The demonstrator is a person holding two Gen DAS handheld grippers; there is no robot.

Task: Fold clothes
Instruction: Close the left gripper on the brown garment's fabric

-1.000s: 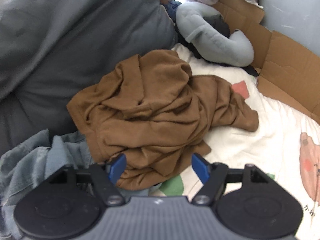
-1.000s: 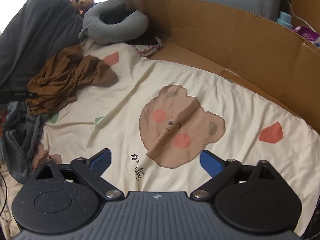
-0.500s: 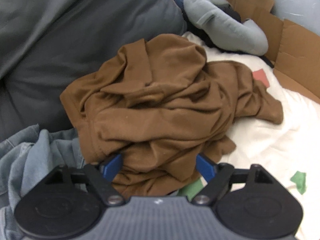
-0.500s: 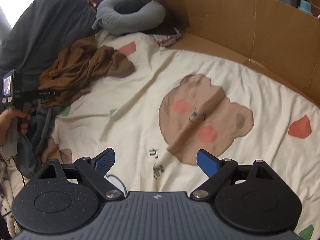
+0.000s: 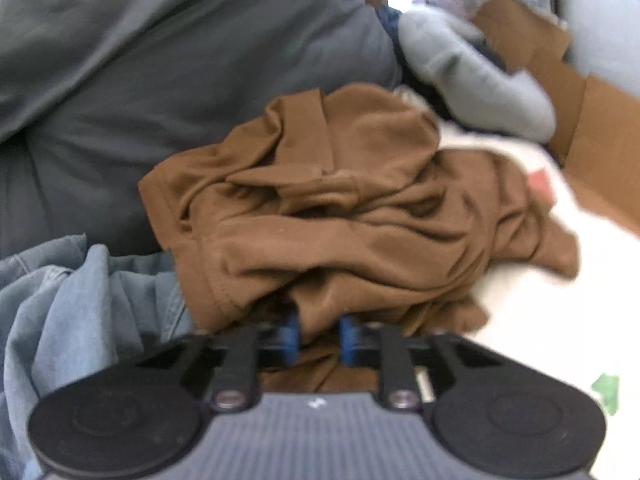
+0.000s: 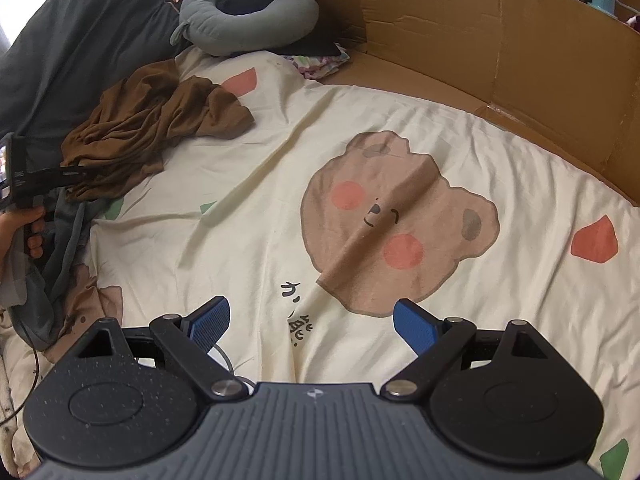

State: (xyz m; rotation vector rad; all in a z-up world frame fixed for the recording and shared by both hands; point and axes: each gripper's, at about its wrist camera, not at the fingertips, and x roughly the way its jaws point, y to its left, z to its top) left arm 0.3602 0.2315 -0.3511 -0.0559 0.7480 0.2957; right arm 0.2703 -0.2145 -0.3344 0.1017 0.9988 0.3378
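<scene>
A cream bear-print bedsheet (image 6: 360, 152) is lying inside cardboard walls (image 6: 500, 52). The crumpled brown garment (image 5: 340, 208) is bunching as the left gripper (image 5: 318, 338) fingers are closing, apparently pinching its near edge; the right gripper (image 6: 310, 322) fingers are gaping empty.

Crumpled shirt (image 6: 152, 128) on the bedsheet (image 6: 280, 160), left; neck pillow (image 6: 248, 20) behind; cardboard (image 6: 480, 48) right

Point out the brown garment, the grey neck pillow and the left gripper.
brown garment (image 5: 340, 216): left wrist view, crumpled middle.
grey neck pillow (image 6: 248, 32): right wrist view, lower curve.
left gripper (image 5: 319, 334): left wrist view, between blue pads closing on brown cloth.
</scene>
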